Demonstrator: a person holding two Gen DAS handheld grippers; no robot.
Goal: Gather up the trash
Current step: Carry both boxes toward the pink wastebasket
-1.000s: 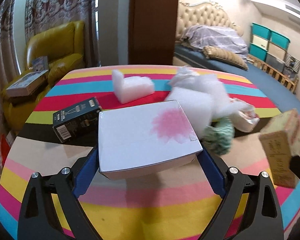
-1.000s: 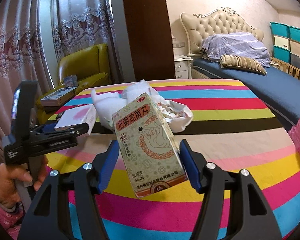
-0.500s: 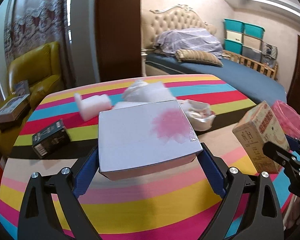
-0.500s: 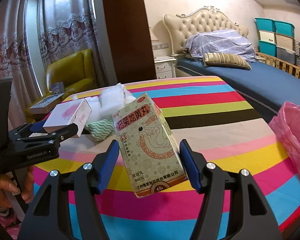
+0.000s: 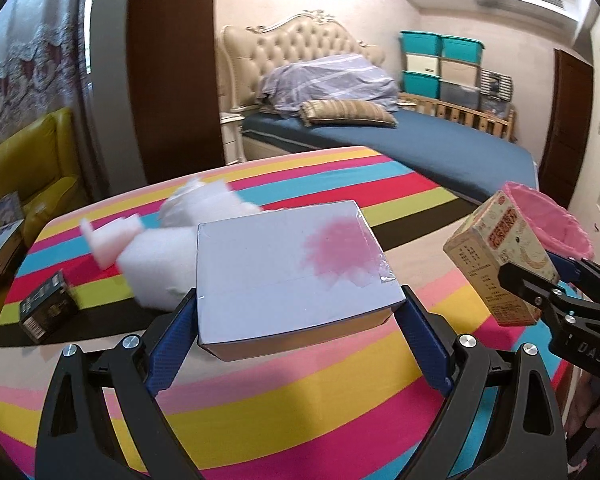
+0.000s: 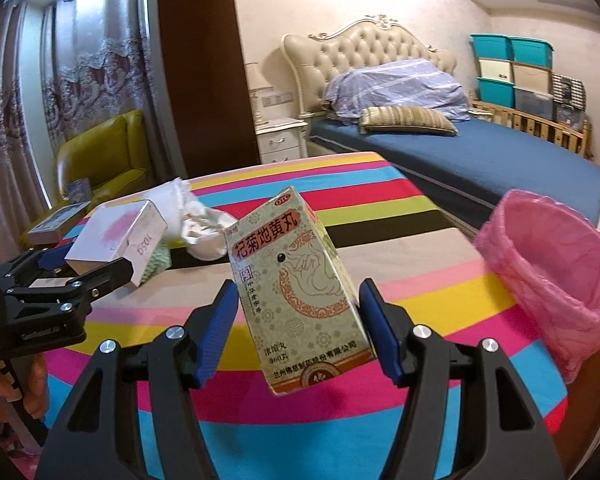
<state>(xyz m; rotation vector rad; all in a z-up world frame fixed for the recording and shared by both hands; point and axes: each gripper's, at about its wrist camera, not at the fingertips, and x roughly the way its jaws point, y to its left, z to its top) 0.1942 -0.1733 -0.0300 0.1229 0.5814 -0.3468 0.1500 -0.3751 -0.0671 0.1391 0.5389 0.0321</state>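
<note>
The pink-lined bin [image 6: 552, 276] stands off the right edge of the striped bench [image 6: 420, 280], and everything turns on that: both loads have to travel rightward to reach its open mouth. The right gripper [image 6: 298, 320] is the nearer one, clamped at a middling width on the green medicine carton [image 6: 300, 292], which stands tilted between the pads with its long axis running up and away from the gripper. From there the bin lies just to the right and slightly ahead. The left gripper [image 5: 296, 332] is spread wide and pinches the flat white box [image 5: 292, 268] (pink stain on its top) by its two sides, broad face up; it trails on the far side of the carton. Foam scraps [image 5: 156, 256] and a dark box [image 5: 46, 310] lie on the bench.
</note>
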